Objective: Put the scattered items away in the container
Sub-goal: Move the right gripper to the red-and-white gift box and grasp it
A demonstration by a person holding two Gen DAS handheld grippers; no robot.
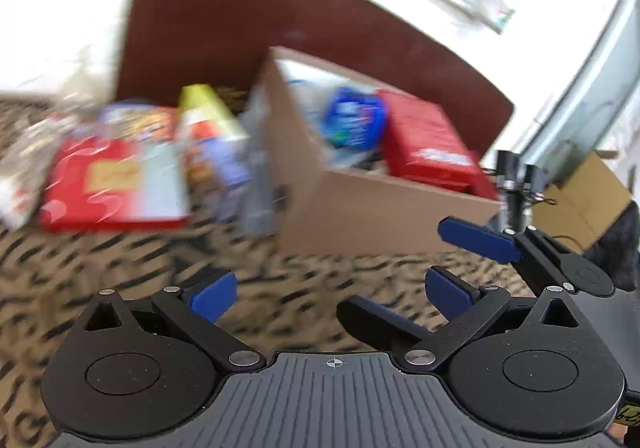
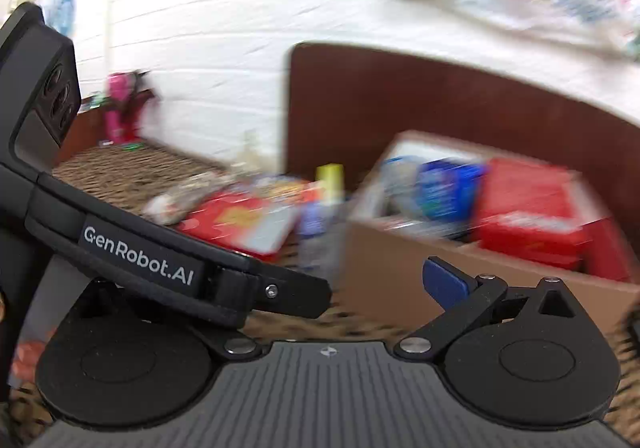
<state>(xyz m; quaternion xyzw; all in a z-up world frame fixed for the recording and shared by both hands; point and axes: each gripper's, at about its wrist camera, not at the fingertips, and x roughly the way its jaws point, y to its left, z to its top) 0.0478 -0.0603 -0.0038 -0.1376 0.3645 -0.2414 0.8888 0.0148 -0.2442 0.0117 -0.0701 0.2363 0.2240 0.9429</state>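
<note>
While both grippers stand wide apart and empty, scattered packets wait left of the box.
From left to right on the patterned cover: a flat red packet, a yellow-topped carton, then the cardboard box, further right, already holding a blue pouch and a red pack; the left gripper and right gripper hover near, touching nothing.

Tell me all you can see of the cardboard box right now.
The cardboard box is plain brown, open-topped and upright on the patterned surface before a dark brown board. Inside, a red pack leans against its right side beside a blue-labelled pack. Neither gripper touches it. Blur hides finer detail.
</note>
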